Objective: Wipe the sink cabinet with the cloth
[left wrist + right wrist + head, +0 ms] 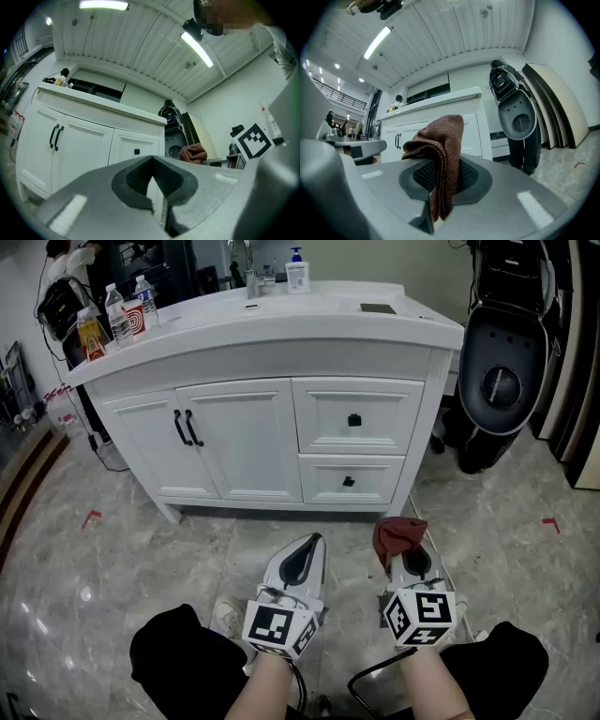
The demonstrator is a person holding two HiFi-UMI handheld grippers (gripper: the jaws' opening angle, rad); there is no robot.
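Cloth sat pinched in your right gripper, whose fingers were clamped on a folded bunch of it. It was held low over the floor, well apart from the sink cabinet ahead of you. The fingers of your left gripper were together at the tips with nothing between them.

The cloth looked like soft, light terry. It was limp enough to flop over the finger pads in the right gripper view, and probably grippy rather than slick. With so little weight it should not slip, but a bunched fold will likely smear rather than wipe. A hold near one edge, leaving a broad flap free, would probably lay more fabric flat on the door panels and drawer fronts.

How much of the cloth hung below the fingers was hard to judge. Its tail ran out of sight between them in the right gripper view, and from the head view it showed only as a small crumple. The basin itself was hidden from your angle, as were the cabinet's side panels. The bottles at the left end of its top were too small to read.
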